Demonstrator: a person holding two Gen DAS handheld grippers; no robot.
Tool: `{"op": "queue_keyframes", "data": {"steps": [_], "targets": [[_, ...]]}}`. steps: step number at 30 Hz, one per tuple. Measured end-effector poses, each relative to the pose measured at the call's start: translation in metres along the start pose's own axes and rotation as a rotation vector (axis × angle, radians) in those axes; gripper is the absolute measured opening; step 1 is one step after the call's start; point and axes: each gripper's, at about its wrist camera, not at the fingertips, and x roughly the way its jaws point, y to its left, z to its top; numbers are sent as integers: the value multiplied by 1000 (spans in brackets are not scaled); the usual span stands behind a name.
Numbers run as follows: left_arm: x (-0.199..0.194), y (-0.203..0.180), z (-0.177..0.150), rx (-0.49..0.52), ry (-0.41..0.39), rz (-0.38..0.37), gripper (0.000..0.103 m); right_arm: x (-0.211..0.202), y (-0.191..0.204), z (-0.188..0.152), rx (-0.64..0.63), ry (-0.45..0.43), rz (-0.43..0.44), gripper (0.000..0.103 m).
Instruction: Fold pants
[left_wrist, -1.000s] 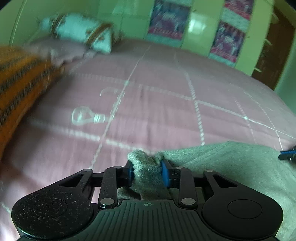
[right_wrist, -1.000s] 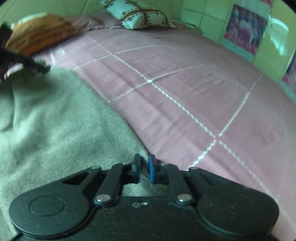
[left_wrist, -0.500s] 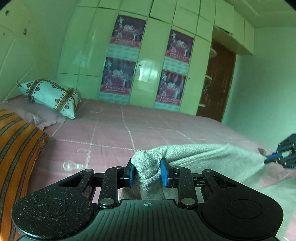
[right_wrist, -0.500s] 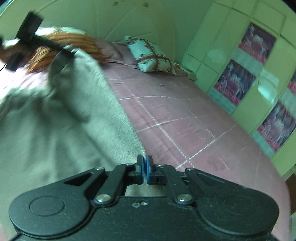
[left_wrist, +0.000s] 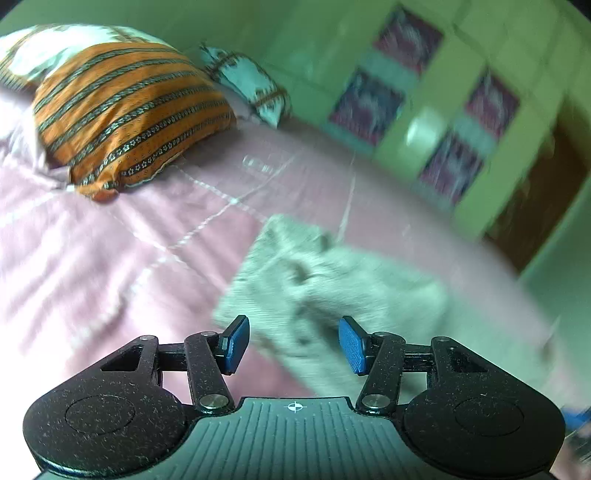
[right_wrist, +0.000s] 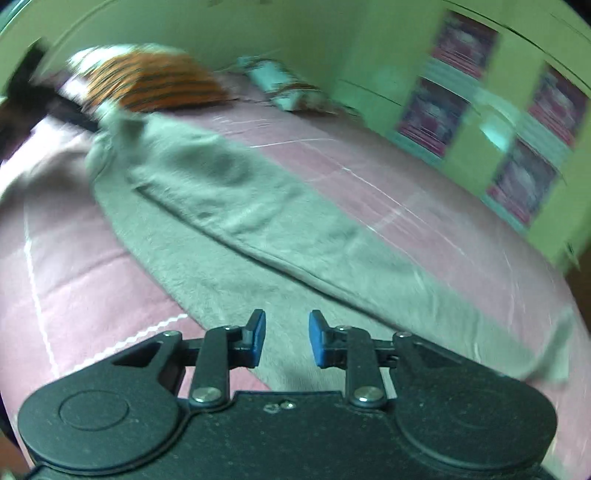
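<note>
Pants (right_wrist: 236, 206), grey and fleecy, lie doubled lengthwise, blurred.

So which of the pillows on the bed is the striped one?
The big orange pillow with dark stripes, at the head of the bed. The smaller pale turquoise pillow beside it is patterned, not striped.

Pink quilted bed (left_wrist: 110, 258), orange striped pillow (left_wrist: 125, 110), green wardrobe (right_wrist: 491, 122) with posters, brown door (left_wrist: 532, 206)
</note>
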Motion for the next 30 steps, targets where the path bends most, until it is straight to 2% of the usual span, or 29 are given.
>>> {"op": "queue_keyframes", "data": {"steps": [2,4,6,9,11,14,18,20,21,22,23,25,28,30], "targets": [[-7,-6,-5,-76,-23,-38,53,3,-14,6,98,-11,-29,18],[-7,-12,-8,-152,-38,-91,53,9,-33,11,249,-18,-27,19],[-2,-16,-11,-195,-38,-110,53,18,-58,9,432,-5,-10,19],[15,-17,-15,-249,-15,-117,54,40,-95,-3,716,9,44,22],[27,-14,-17,-268,-5,-118,54,56,-111,-10,860,25,78,22],[43,-10,-12,-295,5,-119,54,85,-131,-25,1023,57,119,24],[60,-5,-6,-312,19,-122,54,114,-154,-44,1228,40,171,26],[67,-3,-2,-312,27,-125,53,123,-163,-48,1291,17,185,27],[70,-2,0,-313,30,-122,45,127,-166,-50,1315,15,188,26],[73,-1,2,-312,37,-120,31,131,-168,-50,1317,21,179,13],[75,0,6,-311,44,-126,31,135,-169,-47,1300,40,162,0],[75,3,20,-307,26,-170,30,134,-168,-38,1254,38,152,0],[60,3,45,-244,-7,-234,30,93,-160,-21,1183,-76,171,0],[53,6,52,-197,7,-235,30,59,-150,-21,1127,-139,195,0]]}}
